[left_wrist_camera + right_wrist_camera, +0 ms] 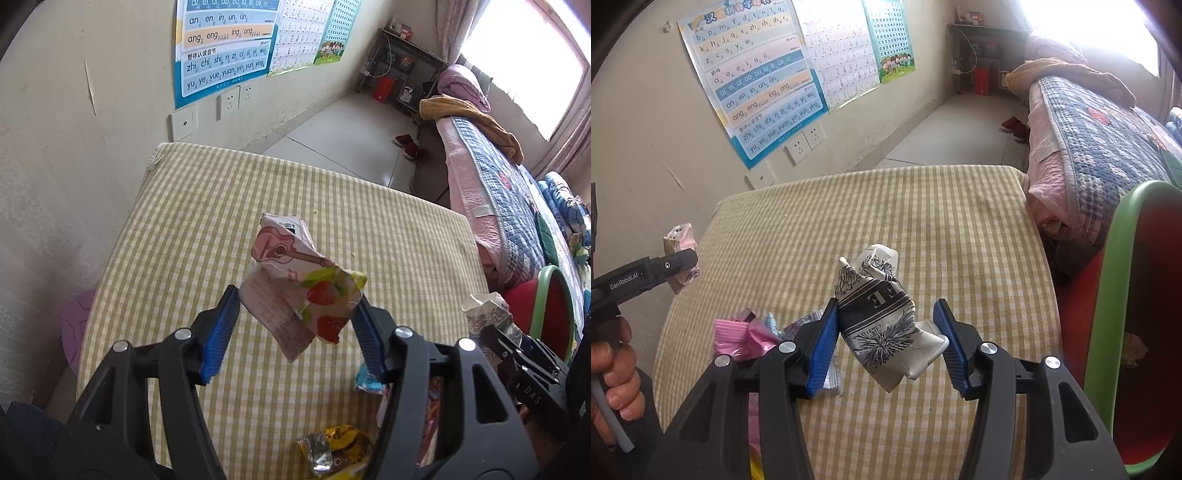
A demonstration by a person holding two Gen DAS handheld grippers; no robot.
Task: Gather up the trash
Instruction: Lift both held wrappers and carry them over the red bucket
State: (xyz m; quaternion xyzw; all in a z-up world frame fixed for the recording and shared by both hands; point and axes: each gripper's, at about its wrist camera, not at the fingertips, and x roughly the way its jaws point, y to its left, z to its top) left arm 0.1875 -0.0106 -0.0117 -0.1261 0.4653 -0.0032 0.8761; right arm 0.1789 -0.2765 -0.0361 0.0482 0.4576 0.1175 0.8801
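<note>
We see the left hand-held gripper (295,314) pinching a crumpled pink carton (295,284) printed with a guitar and strawberries — its blue pads (221,328) press both sides, and the carton hangs clear above the checked yellow tabletop (207,206). The right hand-held gripper (886,339) is likewise clamped on a crushed paper cup (882,317) with a black-and-white floral print, one blue pad (823,343) against its left side and the other against the flattened rim on the right; the cup too sits above the cloth, not on it. In the left wrist view, more trash lies on the tabletop near the camera: a gold-and-silver wrapper (336,450) at the lower edge and a small blue-and-white scrap (367,382) just beside the right jaw. In the right wrist view, a pink wrapper (742,336) and pale scraps lie behind the left jaw, and a hand (613,373) at the frame's left edge grips the other tool's handle. A red bin with a green rim (1108,295) stands just beside the tabletop's right edge — between it and a quilted bed (1108,147).
</note>
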